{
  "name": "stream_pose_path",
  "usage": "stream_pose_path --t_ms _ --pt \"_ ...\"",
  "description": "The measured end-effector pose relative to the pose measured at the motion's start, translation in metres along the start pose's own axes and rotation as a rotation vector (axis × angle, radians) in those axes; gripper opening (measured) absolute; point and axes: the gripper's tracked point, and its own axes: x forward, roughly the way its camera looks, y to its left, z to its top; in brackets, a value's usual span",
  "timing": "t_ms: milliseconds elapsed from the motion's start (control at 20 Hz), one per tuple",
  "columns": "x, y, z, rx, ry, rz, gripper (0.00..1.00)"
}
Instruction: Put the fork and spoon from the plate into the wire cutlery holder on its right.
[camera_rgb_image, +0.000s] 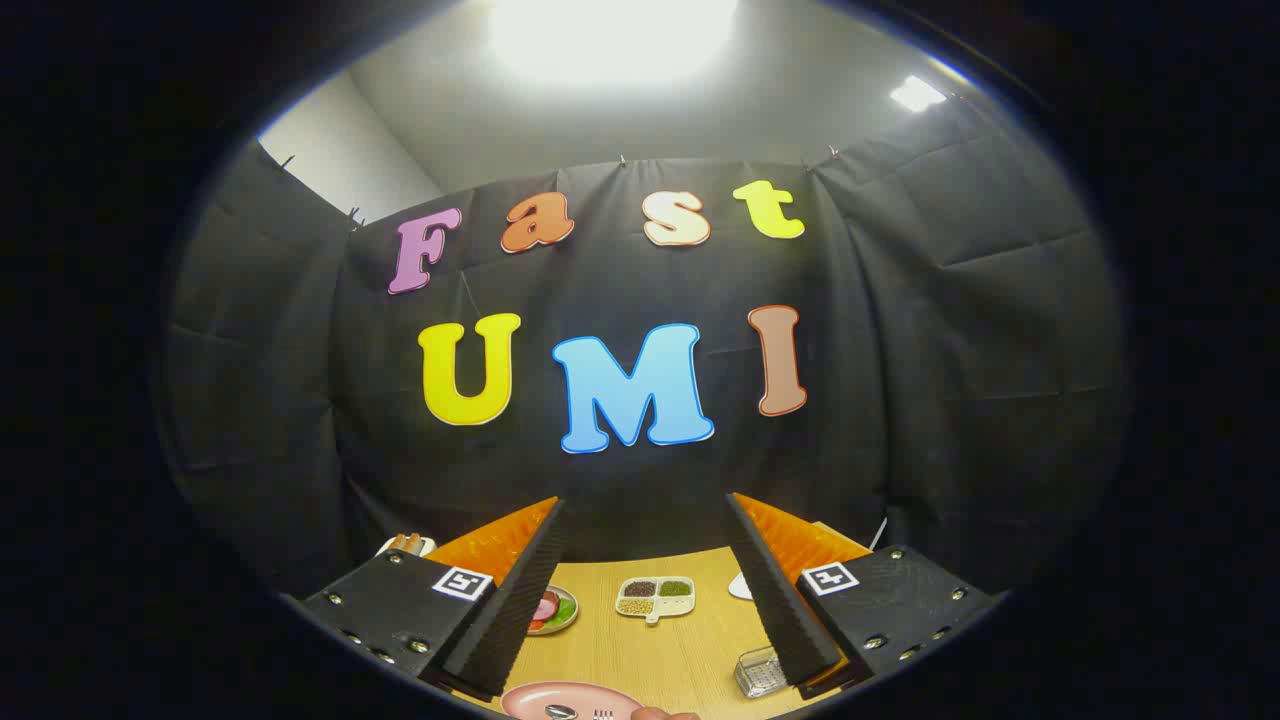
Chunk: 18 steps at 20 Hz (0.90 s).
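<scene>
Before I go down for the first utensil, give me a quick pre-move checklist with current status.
1. Gripper open, nothing between the fingers: ok.
2. Pink plate in sight, low between the fingers: ok.
3. Spoon and fork on the plate: ok, only their tips visible.
4. Wire cutlery holder right of the plate: ok, partly behind the right finger.
5. Holder empty: cannot tell.

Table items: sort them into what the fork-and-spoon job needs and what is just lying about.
Job:
- pink plate, near the fingers' base
- spoon on it
- fork on it
- wire holder, right of the plate
- gripper, open, holding nothing

Lying about:
- four-part dish of grains, beyond the plate
- small plate of food behind the left finger
- white dish by the right finger
</scene>
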Motion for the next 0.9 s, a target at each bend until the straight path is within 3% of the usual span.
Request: stream_pose_path --t_ms 550,900 --pt "0.005 0.002 -0.025 0.006 0.055 0.027 0.97" --pt "0.014 0.005 -0.077 -0.024 0.171 0.057 0.97"
